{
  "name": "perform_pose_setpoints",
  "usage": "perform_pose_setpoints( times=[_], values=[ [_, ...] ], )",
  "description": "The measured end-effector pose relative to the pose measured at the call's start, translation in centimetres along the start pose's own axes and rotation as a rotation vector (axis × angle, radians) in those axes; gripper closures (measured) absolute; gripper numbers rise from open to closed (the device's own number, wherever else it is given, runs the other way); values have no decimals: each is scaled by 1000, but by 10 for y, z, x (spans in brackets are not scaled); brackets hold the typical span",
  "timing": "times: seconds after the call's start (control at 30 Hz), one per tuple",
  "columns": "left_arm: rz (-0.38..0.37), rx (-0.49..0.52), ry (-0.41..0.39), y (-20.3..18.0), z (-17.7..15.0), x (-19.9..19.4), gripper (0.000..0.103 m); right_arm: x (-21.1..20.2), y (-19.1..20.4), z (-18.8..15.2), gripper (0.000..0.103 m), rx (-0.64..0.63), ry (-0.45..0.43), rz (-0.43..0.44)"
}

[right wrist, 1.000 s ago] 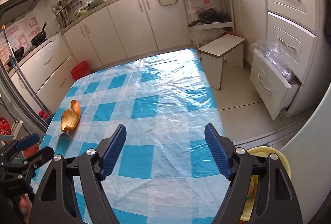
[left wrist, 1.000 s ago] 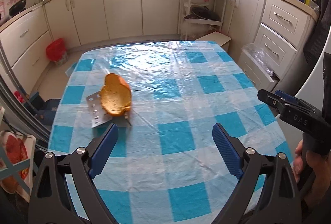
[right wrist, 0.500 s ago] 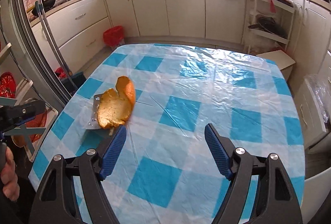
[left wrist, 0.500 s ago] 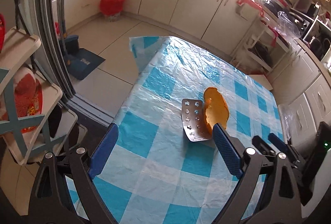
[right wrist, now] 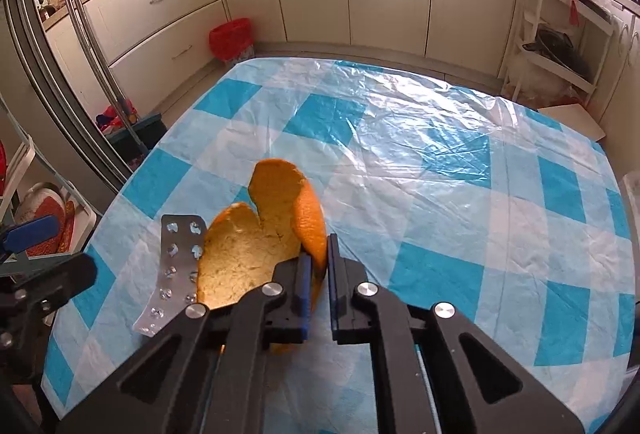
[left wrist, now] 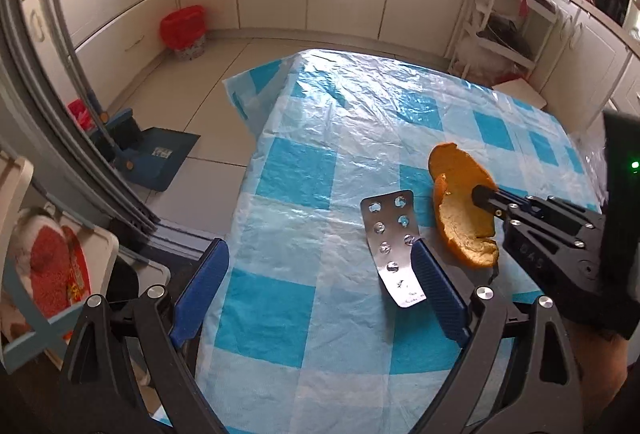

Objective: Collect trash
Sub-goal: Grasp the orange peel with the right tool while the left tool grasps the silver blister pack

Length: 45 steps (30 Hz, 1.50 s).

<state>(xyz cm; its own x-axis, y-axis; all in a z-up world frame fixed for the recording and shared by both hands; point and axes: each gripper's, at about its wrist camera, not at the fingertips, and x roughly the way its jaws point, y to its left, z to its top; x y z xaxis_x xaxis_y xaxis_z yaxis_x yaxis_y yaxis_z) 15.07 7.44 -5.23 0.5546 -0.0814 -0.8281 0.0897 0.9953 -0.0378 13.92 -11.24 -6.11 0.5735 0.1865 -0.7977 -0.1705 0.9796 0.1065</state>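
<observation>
An orange peel point(right wrist: 256, 250) lies on the blue-checked tablecloth point(right wrist: 440, 161), beside an empty silver pill blister point(right wrist: 176, 266). My right gripper point(right wrist: 318, 266) is shut on the peel's edge; it also shows in the left wrist view point(left wrist: 486, 195) reaching in from the right onto the peel point(left wrist: 460, 209). My left gripper point(left wrist: 320, 274) is open, low over the table's left edge, its right finger touching or just beside the blister point(left wrist: 394, 250).
A red bin point(left wrist: 183, 31) stands on the floor by the white cabinets. A blue dustpan and broom point(left wrist: 148, 149) lean by the steel rails at left. A rack with a red packet point(left wrist: 48, 266) is at the near left. A shelf unit point(right wrist: 556, 33) stands far right.
My right gripper has moved in over the peel and shut on its edge. My left gripper has swung and come closer to the blister, staying open.
</observation>
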Motion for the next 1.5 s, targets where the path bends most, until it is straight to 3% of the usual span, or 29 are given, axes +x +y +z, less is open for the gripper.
perform_pose_setpoints(
  times=[0.1, 0.2, 0.3, 0.4, 0.47, 0.57, 0.73, 0.97, 1.07, 1.1, 1.17, 1.23, 1.37, 1.5],
  values=[
    [-29, 86, 9, -13, 10, 19, 15, -13, -19, -10, 96, -11, 12, -4],
    [-126, 130, 20, -20, 19, 38, 15, -32, -48, -31, 96, -1, 43, -4],
    [-175, 179, 34, -27, 20, 51, 15, -48, -74, -53, 96, 25, 73, 8],
    [-216, 183, 34, -30, 20, 55, 31, -58, -91, -63, 96, 89, 75, 44],
    [-258, 176, 43, -32, 20, 54, 59, -57, -92, -63, 96, 103, 71, 57],
    [-302, 146, 75, -32, 17, 54, 86, -57, -90, -63, 96, 99, 67, 60],
    [-343, 131, 121, -37, -2, 46, 101, -62, -95, -68, 96, 108, 66, 74],
    [-448, 149, 172, -58, -38, 23, 101, -78, -100, -80, 96, 135, 63, 80],
    [-414, 170, 142, -62, -50, 8, 99, -87, -104, -91, 96, 160, 60, 85],
    [-400, 164, 130, -61, -51, 4, 96, -89, -105, -94, 96, 171, 59, 89],
    [-346, 142, 93, -55, -46, -1, 71, -91, -108, -100, 96, 188, 60, 91],
    [-294, 108, 33, -46, -41, -6, 55, -92, -109, -103, 96, 194, 61, 91],
    [-246, 105, -29, -40, -25, 0, 45, -93, -110, -109, 96, 198, 57, 94],
    [-272, 122, -15, -45, -13, 22, 45, -95, -109, -112, 96, 182, 49, 89]
  ],
)
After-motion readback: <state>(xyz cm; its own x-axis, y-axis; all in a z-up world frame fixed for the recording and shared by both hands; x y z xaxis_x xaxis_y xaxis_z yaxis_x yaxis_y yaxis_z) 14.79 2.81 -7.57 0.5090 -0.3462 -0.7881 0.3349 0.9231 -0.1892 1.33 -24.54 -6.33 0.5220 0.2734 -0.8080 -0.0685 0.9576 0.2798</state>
